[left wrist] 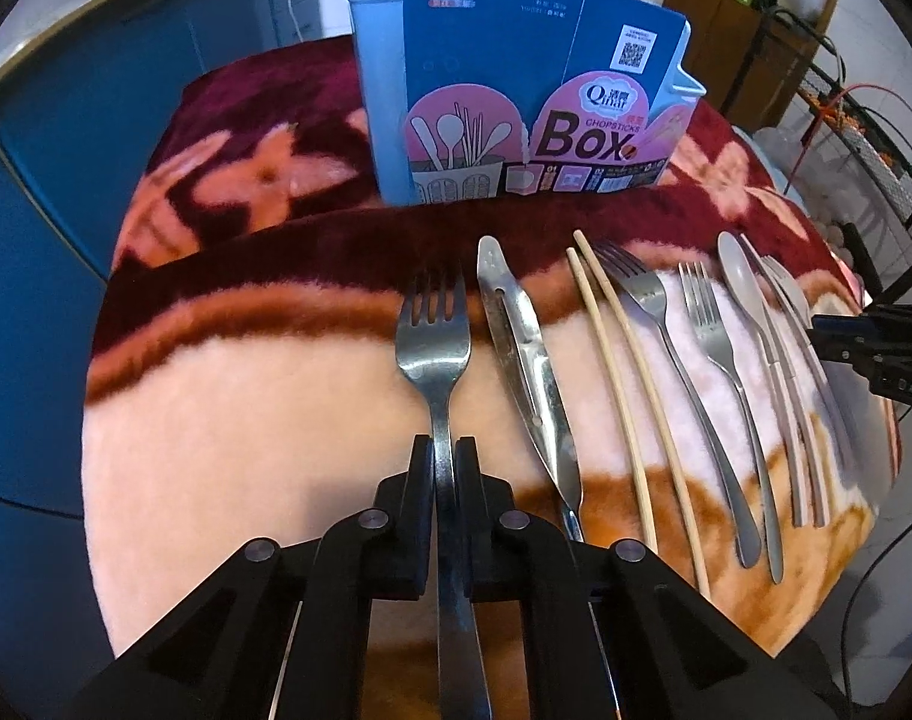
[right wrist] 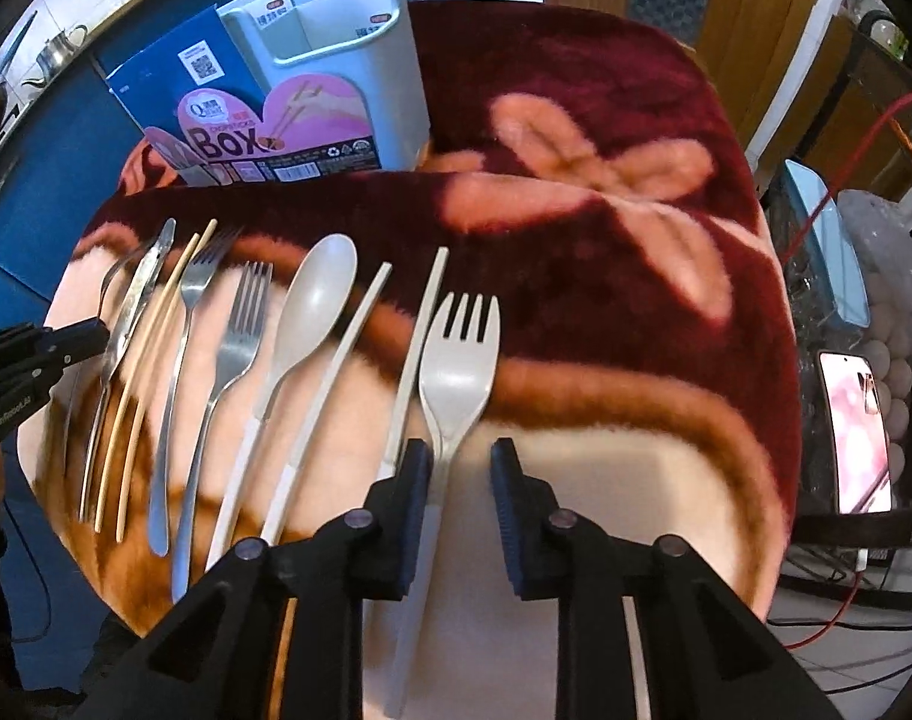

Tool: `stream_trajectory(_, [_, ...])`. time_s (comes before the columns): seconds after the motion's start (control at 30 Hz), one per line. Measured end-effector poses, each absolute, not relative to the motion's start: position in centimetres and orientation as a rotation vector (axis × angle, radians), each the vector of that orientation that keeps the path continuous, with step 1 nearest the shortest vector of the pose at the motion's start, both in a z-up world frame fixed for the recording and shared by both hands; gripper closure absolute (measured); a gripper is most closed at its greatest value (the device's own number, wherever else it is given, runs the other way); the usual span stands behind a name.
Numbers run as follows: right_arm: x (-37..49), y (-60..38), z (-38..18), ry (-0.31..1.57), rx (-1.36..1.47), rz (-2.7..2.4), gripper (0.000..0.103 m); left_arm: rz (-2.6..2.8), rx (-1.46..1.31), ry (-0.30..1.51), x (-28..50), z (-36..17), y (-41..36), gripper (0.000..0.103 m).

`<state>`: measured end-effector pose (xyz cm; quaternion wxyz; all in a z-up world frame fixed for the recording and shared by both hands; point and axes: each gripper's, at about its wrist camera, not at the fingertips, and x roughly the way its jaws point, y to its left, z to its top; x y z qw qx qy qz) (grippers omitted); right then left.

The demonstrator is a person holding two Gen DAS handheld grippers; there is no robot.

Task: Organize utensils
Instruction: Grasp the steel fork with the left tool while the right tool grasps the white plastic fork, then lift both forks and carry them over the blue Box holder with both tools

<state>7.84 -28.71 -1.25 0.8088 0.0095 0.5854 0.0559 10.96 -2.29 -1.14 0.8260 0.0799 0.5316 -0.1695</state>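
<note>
My left gripper [left wrist: 445, 450] is shut on the handle of a steel fork [left wrist: 433, 348], tines pointing away toward the blue utensil box [left wrist: 378, 90]. To its right on the blanket lie steel tongs [left wrist: 519, 342], two wooden chopsticks [left wrist: 624, 360], two more steel forks [left wrist: 654, 306], a beige spoon [left wrist: 741, 282] and beige chopsticks. My right gripper [right wrist: 454, 456] is open around the handle of a beige plastic fork [right wrist: 459, 354]; its left finger touches the handle. The beige spoon [right wrist: 318, 300] and pale chopsticks [right wrist: 420, 324] lie beside it. The box [right wrist: 348, 60] stands at far left.
The red, pink and brown flowered blanket [right wrist: 606, 210] covers the round table. A printed cardboard sleeve [left wrist: 534, 138] leans on the box front. Blue cabinets [left wrist: 66, 180] stand left. A phone [right wrist: 858, 426], cables and a rack [left wrist: 864, 138] stand to the right.
</note>
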Motion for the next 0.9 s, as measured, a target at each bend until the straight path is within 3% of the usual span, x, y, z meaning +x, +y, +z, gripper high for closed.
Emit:
stream_trajectory(0.07, [7.8,-28.8,-1.2,1.237,0.025,0.115,0.092,-0.367,0.144,1.112,10.7,-1.0,-1.9,0.097])
stream_trajectory(0.9, [2.4,-25.3,8.1,0.605,0.067,0.161,0.095,-0.344,-0.044,0.535,5.5,7.4,1.0,0.097])
